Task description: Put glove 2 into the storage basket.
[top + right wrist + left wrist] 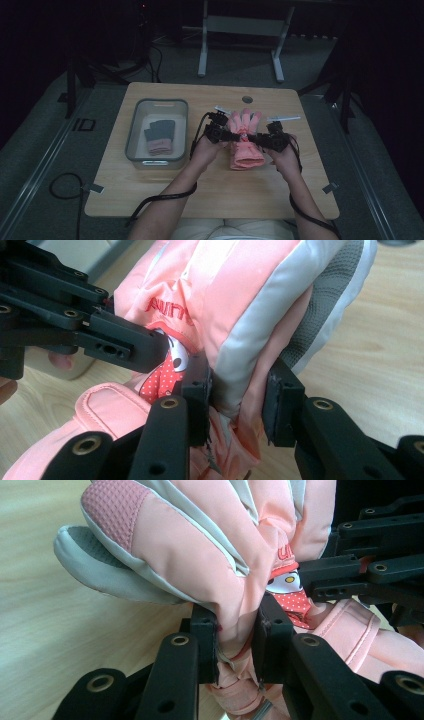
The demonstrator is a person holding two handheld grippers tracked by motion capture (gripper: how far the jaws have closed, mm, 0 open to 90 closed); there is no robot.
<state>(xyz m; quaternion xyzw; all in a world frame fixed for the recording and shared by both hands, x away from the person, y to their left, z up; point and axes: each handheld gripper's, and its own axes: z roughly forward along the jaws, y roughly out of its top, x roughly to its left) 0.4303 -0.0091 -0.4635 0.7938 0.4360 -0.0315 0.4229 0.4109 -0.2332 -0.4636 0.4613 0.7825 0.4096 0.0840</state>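
A pink ski glove (pixel 246 152) with grey-white trim and a penguin patch lies at the table's centre, fingers pointing away from me. My left gripper (pixel 231 134) grips its left side near the wrist, and my right gripper (pixel 256 140) grips its right side. In the left gripper view the glove (pixel 200 545) is pinched between the jaws of the left gripper (pixel 237 630), with the right gripper (pixel 350 575) opposite. In the right gripper view the right gripper (pixel 240 390) is shut on a fold of the glove (pixel 250 295), and the left gripper (pixel 110 337) comes in from the left.
A grey plastic bin (pixel 134 145) stands on the left of the wooden table (pixel 210 195) and holds a grey glove with a pink cuff (pixel 160 136). Two small white strips (pixel 284 119) lie beyond the grippers. A round cable hole (pixel 247 99) sits near the far edge.
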